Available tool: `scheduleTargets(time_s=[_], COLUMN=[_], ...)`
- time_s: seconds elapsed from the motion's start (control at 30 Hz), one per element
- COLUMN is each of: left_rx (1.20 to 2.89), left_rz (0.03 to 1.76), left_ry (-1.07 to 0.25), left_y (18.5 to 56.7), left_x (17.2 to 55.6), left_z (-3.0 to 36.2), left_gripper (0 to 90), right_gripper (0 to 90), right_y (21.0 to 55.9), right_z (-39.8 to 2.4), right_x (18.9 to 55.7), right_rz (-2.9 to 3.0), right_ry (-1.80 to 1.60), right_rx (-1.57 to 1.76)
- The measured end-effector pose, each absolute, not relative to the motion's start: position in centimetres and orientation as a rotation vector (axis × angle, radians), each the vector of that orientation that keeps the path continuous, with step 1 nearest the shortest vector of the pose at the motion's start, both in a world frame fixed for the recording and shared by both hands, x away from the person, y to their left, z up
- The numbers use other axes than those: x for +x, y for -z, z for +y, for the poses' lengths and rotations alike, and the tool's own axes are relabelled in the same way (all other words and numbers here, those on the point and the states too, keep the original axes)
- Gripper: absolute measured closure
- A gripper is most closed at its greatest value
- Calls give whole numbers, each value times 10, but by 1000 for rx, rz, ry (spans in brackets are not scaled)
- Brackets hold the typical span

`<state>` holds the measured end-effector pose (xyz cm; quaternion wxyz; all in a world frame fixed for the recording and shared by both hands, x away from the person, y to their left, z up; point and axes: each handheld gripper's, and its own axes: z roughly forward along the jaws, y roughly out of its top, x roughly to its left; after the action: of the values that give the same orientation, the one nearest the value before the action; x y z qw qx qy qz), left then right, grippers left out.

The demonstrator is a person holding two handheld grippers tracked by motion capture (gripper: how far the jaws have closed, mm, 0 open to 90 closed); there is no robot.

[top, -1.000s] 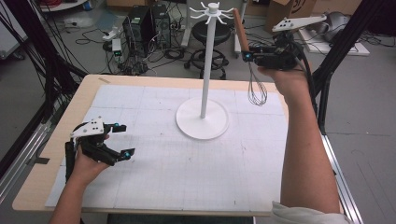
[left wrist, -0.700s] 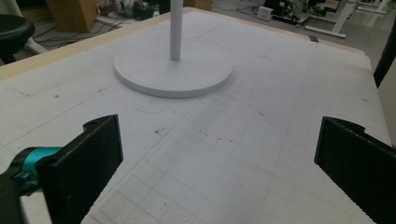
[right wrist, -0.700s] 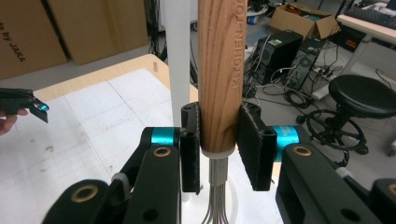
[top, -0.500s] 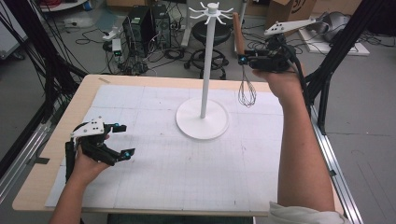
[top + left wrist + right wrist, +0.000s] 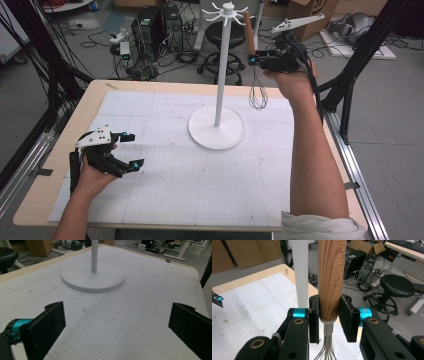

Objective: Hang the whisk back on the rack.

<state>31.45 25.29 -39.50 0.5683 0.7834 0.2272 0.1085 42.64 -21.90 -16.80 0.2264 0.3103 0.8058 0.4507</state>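
A whisk [image 5: 248,31] with a wooden handle and wire loops hangs upright in the air, handle up. My right gripper [image 5: 256,60] is shut on the lower end of that handle [image 5: 330,277], just above the wires. It hovers to the right of the white stand's pole [image 5: 220,75], below the ring of hooks [image 5: 227,10] at the top. In the right gripper view the pole [image 5: 300,272] stands just left of the handle. My left gripper [image 5: 132,150] rests low over the mat at the left, jaws wide open with nothing between them [image 5: 117,325].
The stand's round white base [image 5: 216,131] sits at the middle back of the gridded white mat [image 5: 200,190] on the wooden table [image 5: 45,195]. Behind the table are computers, cables, a stool and dark frame legs.
My right gripper has carried the whisk leftward, closer to the stand's pole. The left hand has stayed put.
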Motion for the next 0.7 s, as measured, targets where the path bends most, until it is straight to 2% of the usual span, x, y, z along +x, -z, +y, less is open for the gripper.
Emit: scheduleTargets(time_s=[0.47,0.5,0.53,0.67,0.7], left_rx=[1839,1841,1841,1848,1847], left_rz=[538,540,540,534,534], left_ry=[-261,-259,-259,-257,-256], left_y=[395,395,395,395,395], left_x=[313,313,313,312,313], left_z=[256,255,255,254,254], left_gripper=[17,17,17,17,17], right_gripper=[697,616,588,578,550], right_y=[173,174,174,175,176], right_z=[-216,-216,-216,-218,-220], right_x=[427,426,426,423,421], right_rz=[2225,2228,2217,2214,2213], right_ry=[-1251,-1238,-1227,-1247,-1243], right_rx=[840,834,819,804,794])
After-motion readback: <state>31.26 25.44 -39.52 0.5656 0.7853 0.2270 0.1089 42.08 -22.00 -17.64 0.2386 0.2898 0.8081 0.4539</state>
